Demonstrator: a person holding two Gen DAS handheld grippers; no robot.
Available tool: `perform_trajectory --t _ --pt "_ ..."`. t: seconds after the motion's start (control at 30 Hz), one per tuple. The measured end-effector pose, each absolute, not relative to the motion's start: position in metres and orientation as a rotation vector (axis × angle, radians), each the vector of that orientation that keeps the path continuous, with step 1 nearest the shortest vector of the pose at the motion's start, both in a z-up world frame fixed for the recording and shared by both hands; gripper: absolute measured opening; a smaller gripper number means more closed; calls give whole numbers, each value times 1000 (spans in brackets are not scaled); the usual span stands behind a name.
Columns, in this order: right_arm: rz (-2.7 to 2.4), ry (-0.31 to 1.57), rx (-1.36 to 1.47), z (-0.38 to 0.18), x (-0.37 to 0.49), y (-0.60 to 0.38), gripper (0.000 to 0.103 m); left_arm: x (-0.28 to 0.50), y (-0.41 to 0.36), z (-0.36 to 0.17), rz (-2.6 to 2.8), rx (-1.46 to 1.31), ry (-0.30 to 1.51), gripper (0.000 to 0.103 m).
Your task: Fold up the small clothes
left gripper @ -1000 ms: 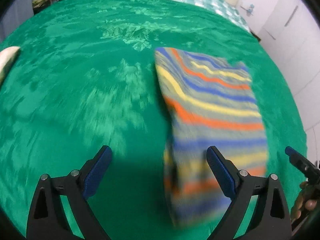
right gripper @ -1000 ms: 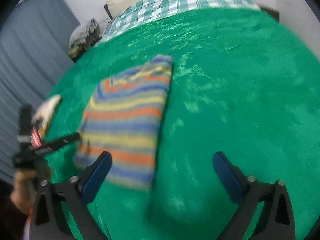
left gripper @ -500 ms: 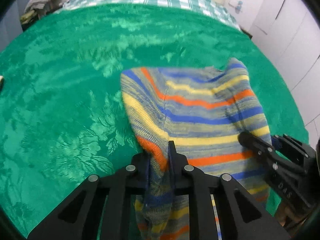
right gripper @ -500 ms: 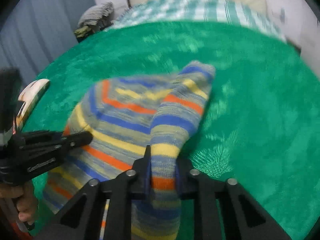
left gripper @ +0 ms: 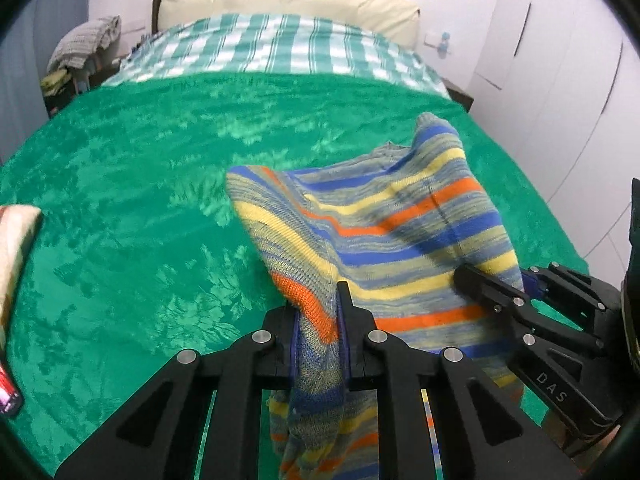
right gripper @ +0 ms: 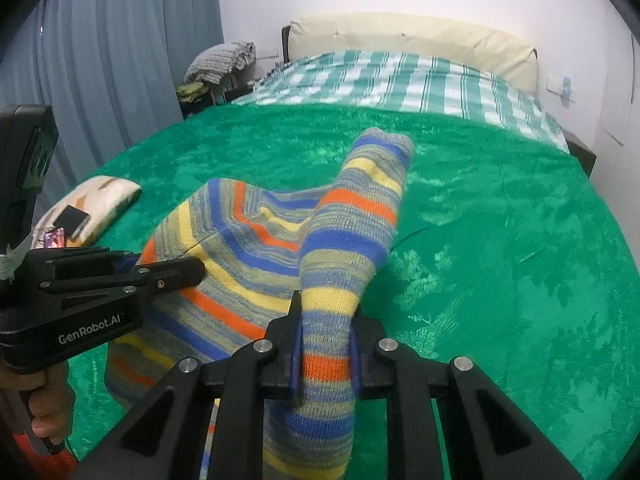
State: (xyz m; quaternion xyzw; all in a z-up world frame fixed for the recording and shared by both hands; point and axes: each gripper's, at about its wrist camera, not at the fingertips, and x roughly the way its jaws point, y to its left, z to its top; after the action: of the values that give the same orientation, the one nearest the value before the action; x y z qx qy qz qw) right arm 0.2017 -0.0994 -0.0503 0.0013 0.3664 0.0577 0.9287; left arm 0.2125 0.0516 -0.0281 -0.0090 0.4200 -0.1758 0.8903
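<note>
Above the green blanket (left gripper: 132, 216), I hold the striped knit (left gripper: 392, 216) lifted by its near edge: my left gripper (left gripper: 318, 312) pinches one corner, my right gripper (right gripper: 324, 332) pinches the other, both pressed tight on cloth. From each the knit runs straight ahead, its far end still on the blanket toward the pillow (right gripper: 412, 36). Neither arm is nearer; judged from here, the fold carries this edge forward, both together.

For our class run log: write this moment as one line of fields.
left gripper: shut on striped sweater | right gripper: shut on striped sweater | sweater: near edge lifted above green blanket | fold: not yet done
</note>
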Motion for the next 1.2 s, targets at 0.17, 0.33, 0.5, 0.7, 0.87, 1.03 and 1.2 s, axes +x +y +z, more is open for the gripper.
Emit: perform_trajectory --t 0.17,0.33,0.5,0.7,0.87,1.03,1.2 --pt "130 718 6 -29 191 -96 18 205 58 -8 -364 -28 823 14" --pt "55 822 43 -57 198 -115 76 204 60 -57 -190 55 861 63" --pt "-72 999 25 -117 147 -158 101 153 77 -117 -39 163 927 76" --pt "-138 1076 13 -134 70 -176 101 98 82 -109 35 176 914 95" --pt "-132 986 44 -88 46 -163 101 70 71 -43 27 158 758 102" --pt "-85 862 42 -24 39 -139 103 63 68 2 75 171 721 102" --pt "-32 804 10 24 36 -111 103 40 56 32 63 224 645 102"
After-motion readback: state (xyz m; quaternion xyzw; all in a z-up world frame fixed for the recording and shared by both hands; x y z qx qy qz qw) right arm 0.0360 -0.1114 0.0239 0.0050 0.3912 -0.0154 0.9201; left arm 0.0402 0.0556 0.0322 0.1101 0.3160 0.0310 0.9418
